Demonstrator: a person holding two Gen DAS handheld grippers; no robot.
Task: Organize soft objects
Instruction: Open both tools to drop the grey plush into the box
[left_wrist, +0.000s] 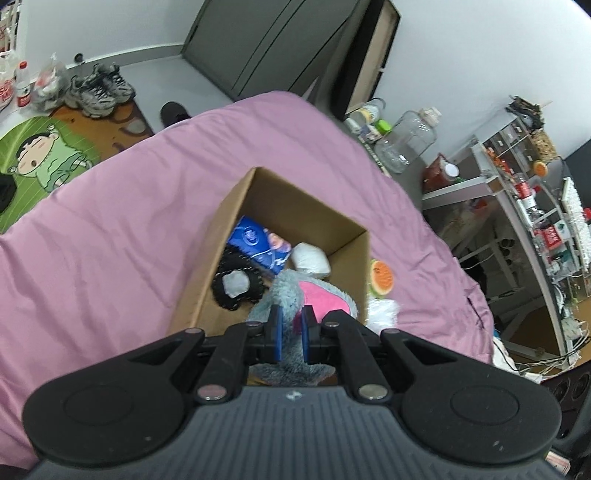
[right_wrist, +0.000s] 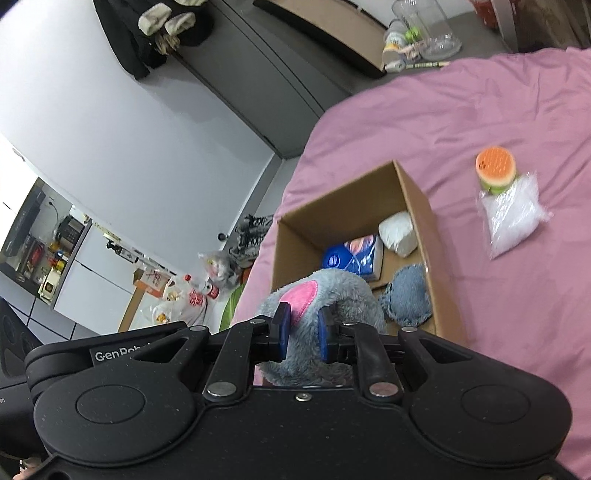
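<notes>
Nearest, left gripper clamped on grey fur of plush, blue pads pressed into it from both sides. Right gripper likewise pinched on plush, near its pink ear patch. Plush hanging between both grippers over near edge of box, partly inside it.

Inside box, from near to far: a round blue-grey fuzzy piece, whether part of plush or separate, cannot tell; black item with a pale patch, against the side wall; blue pack beyond it; white pouch in the far corner, just beside the pack.

Box standing open on pink bed. Just outside the box on the bed, burger toy, touching clear bag of white filling.

Farther off, past the bed edge: green cartoon mat on the floor, sneakers behind it, bottles near them. Glass jar on the floor beside the bed, cluttered shelves beyond. Dark cabinet against the white wall at the back.
</notes>
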